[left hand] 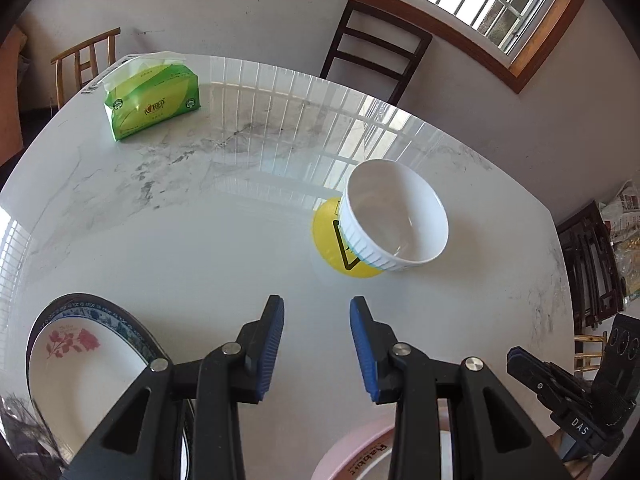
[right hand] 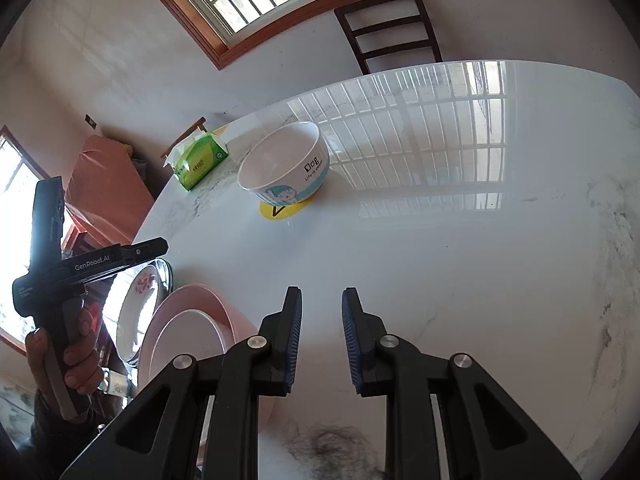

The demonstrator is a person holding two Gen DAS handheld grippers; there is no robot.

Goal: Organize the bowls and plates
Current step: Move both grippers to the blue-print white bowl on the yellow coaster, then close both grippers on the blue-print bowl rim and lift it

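Note:
A white ribbed bowl [left hand: 396, 220] stands on a round yellow sticker [left hand: 332, 240] on the marble table; in the right wrist view it [right hand: 284, 168] shows a cartoon print. A rose-patterned white plate [left hand: 80, 372] lies on a blue-rimmed plate at the near left; it also shows in the right wrist view [right hand: 138, 312]. A pink bowl [right hand: 192, 332] with a white plate inside sits beside it; its rim [left hand: 352, 456] shows below my left gripper. My left gripper [left hand: 317, 344] is open and empty above bare table. My right gripper [right hand: 321, 336] is open and empty.
A green tissue pack [left hand: 152, 96] lies at the table's far left, also in the right wrist view [right hand: 200, 160]. A dark chair [left hand: 376, 52] and a wooden chair [left hand: 84, 64] stand behind the table. Dark shelves [left hand: 592, 268] stand at the right.

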